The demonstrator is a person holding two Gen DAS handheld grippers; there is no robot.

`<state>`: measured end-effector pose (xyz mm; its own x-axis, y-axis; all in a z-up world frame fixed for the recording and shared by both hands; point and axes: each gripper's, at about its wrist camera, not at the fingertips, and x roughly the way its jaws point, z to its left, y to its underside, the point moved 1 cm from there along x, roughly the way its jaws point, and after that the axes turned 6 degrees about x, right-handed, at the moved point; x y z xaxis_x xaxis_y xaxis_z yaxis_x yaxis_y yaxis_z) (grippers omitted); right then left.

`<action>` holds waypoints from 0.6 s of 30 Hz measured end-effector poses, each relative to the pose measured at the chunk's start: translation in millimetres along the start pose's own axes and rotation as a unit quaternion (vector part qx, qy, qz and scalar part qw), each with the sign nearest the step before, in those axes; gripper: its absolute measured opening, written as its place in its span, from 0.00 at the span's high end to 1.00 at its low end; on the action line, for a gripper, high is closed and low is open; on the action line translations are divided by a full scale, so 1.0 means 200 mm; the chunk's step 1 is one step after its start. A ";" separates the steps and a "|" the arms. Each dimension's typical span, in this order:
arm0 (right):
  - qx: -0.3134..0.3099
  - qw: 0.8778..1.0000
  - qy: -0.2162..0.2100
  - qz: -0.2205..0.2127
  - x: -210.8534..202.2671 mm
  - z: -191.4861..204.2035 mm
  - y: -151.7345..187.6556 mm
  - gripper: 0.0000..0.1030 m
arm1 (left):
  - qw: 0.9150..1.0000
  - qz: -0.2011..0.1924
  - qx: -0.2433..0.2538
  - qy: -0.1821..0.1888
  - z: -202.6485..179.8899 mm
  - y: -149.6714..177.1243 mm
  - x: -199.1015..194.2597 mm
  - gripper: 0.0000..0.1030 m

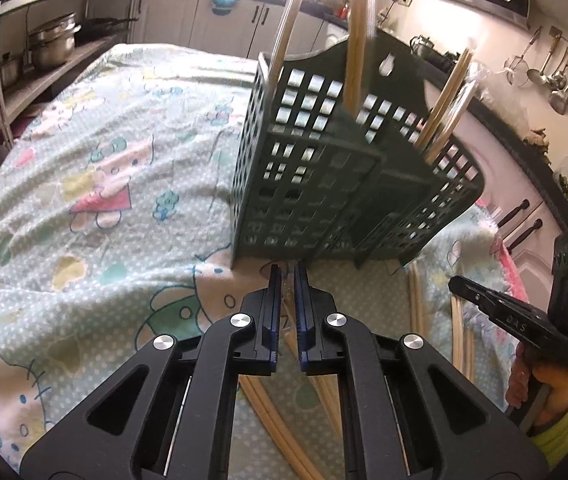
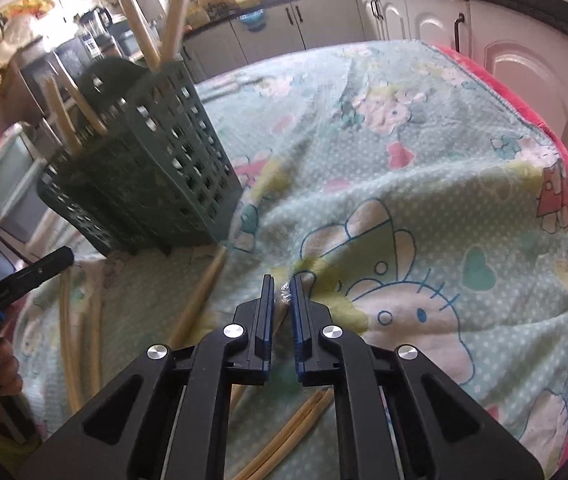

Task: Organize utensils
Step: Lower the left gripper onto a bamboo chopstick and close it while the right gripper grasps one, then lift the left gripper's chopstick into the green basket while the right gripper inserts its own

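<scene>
Now both grippers, left gripper (image 1: 287, 276) and right gripper (image 2: 282, 286), show fingers nearly pressed together, whether pinching anything unclear; loose chopsticks (image 2: 200, 296) look light, stiff, slippery — grab mid-shaft

one green basket (image 1: 323, 184), two grippers (image 1: 287, 280)

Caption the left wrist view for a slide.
Left gripper nearly closed before green caddy holding wrapped chopsticks; more lie on cloth.
</scene>
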<state>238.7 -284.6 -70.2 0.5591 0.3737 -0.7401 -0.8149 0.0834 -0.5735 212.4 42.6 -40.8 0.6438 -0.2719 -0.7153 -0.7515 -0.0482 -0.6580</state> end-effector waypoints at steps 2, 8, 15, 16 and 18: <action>-0.002 1.000 -0.006 -0.015 -0.06 0.01 0.00 0.92 | 1.000 -0.010 0.002 -0.001 -0.01 -0.01 -0.03 0.97; -0.011 0.998 -0.030 -0.047 -0.20 0.07 0.00 0.93 | 0.999 -0.033 0.007 0.001 -0.04 -0.05 -0.11 0.97; -0.041 0.994 -0.058 -0.088 -0.38 0.18 -0.03 0.94 | 0.998 -0.058 0.014 0.009 -0.10 -0.09 -0.21 0.97; -0.045 0.993 -0.060 -0.093 -0.40 0.20 -0.04 0.94 | 0.998 -0.061 0.015 0.010 -0.10 -0.09 -0.22 0.97; -0.053 0.991 -0.067 -0.104 -0.45 0.24 -0.04 0.94 | 0.998 -0.067 0.017 0.010 -0.12 -0.09 -0.25 0.97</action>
<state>188.4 -275.4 17.8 0.6823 0.4787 -0.5526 -0.6592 0.0759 -0.7481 191.2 34.0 12.2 0.7353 -0.2849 -0.6150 -0.6529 -0.0539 -0.7556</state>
